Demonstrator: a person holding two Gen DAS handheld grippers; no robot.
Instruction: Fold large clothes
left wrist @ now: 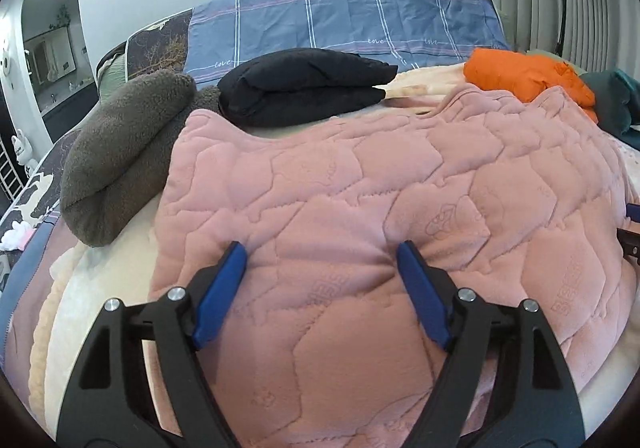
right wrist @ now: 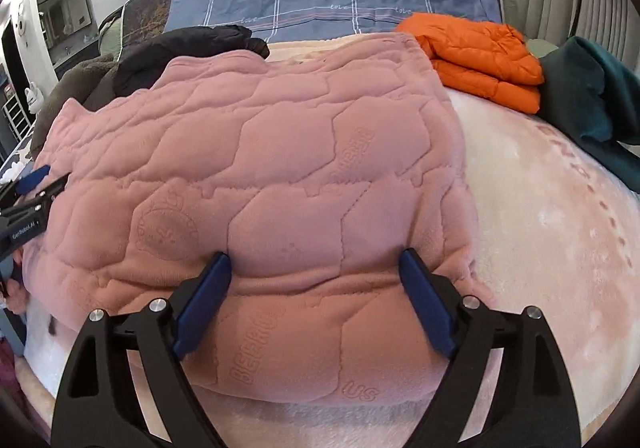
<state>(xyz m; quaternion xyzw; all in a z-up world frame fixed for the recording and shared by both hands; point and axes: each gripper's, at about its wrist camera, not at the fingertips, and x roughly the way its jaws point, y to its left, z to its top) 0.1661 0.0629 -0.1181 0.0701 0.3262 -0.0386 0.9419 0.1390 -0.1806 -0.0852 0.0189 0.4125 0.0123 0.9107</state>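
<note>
- On the bed [right wrist: 540, 207], the pink quilted garment [right wrist: 280, 151] lies spread flat, ready for a fold.
- My left gripper [left wrist: 320, 248] and right gripper [right wrist: 316, 258] hold spread jaws pressed onto its near edge, nothing pinched, probably to grab both near corners.
- The folded orange jacket [right wrist: 480, 55] sits far right, out of the way.

- Left wrist view rides low and close over the pink quilted garment [left wrist: 360, 187], facing 12 o'clock toward the blue plaid pillow [left wrist: 340, 19].
- Right wrist view — equally near — faces likewise, set further right.
- Both share garment, pillow, orange jacket [right wrist: 480, 55].
</note>
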